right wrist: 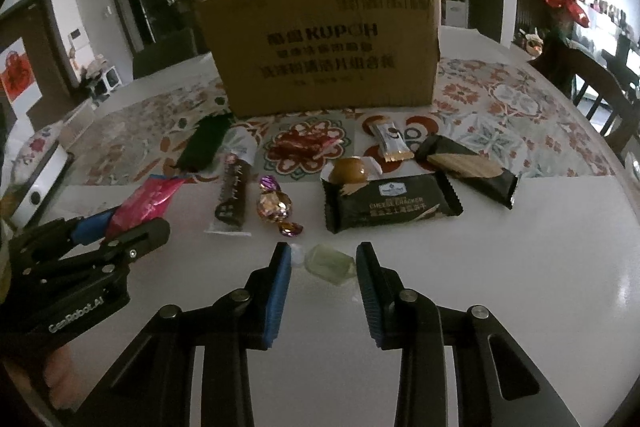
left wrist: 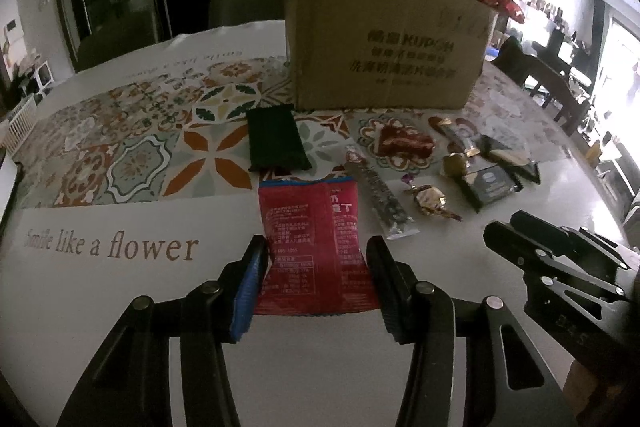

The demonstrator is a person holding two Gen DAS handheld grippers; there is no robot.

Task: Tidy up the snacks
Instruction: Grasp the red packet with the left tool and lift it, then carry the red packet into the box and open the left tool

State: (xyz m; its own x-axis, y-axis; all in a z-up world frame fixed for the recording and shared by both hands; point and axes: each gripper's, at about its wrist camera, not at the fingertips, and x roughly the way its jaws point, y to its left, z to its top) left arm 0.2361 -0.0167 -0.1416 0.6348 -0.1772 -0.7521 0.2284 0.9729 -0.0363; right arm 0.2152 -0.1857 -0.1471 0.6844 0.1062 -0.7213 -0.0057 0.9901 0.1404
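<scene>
Red packet [left wrist: 316,247] between left gripper [left wrist: 316,259] pads (gripped)

Left hand-held gripper [left wrist: 316,263] grips red snack packet [left wrist: 312,247].

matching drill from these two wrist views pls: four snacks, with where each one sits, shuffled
Things:
1. red packet
2. pale green candy
3. cheese cracker pack
4. dark green packet

Places:
A. just in front of the cardboard box, left side
B. between the right gripper fingers
C. between the left gripper fingers
D. on the white tabletop beyond the right gripper, under a round brown sweet

Pairs: 1-C, 2-B, 3-D, 4-A
</scene>
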